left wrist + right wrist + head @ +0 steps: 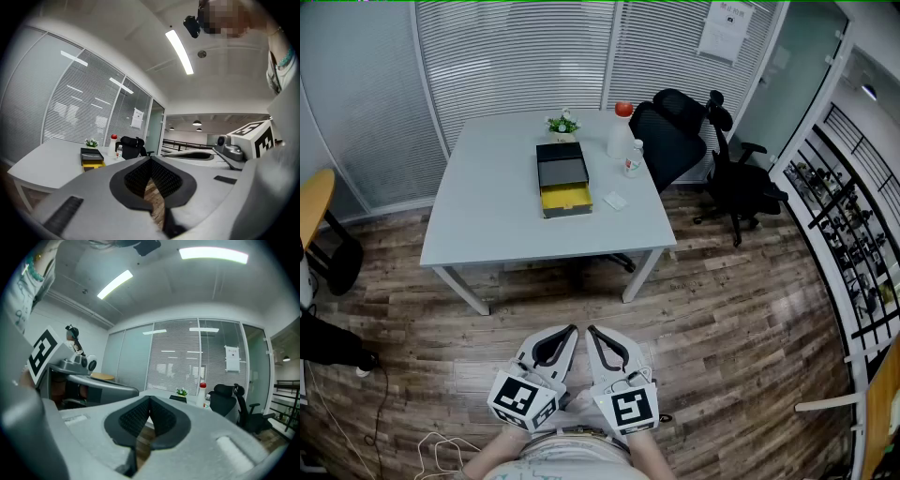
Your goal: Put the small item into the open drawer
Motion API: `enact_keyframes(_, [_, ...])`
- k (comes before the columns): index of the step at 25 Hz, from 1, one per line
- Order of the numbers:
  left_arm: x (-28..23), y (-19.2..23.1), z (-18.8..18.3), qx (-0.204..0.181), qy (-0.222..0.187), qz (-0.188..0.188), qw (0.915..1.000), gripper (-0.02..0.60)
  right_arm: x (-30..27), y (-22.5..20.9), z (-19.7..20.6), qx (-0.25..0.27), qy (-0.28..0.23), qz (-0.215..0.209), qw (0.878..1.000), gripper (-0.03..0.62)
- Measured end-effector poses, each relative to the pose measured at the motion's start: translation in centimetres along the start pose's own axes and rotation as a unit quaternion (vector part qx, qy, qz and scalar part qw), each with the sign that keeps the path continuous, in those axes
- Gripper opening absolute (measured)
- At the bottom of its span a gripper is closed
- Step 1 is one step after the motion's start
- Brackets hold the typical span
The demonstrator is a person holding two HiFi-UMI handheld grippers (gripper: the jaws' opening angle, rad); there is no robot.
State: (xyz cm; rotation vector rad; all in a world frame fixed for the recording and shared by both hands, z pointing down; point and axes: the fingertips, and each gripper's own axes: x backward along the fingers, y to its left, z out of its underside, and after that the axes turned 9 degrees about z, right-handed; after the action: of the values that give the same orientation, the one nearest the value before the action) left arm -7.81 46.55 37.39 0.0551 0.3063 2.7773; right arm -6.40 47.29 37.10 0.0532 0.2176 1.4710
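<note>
Nothing of the task was done yet. The small item [616,201] lay on the bench [487,206], just beside the open yellow drawer [566,198]. The left hand-held gripper [569,331] and the right hand-held gripper [592,332] were both pressed together and empty, well apart from the bench. The approach, pickup and placing all appeared to remain.

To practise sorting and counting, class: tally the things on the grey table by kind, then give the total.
Bottles: 2
Plant: 1
Drawer box: 1
Small white item: 1
Total: 5
</note>
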Motion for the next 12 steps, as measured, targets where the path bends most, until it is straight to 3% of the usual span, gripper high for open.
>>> enact_keyframes(12, [-1.3,0.0,1.8,0.020,0.006,-0.013,0.9997,-0.003,-0.2,-1.0,1.4,0.004,0.003,-0.028,1.000,0.002])
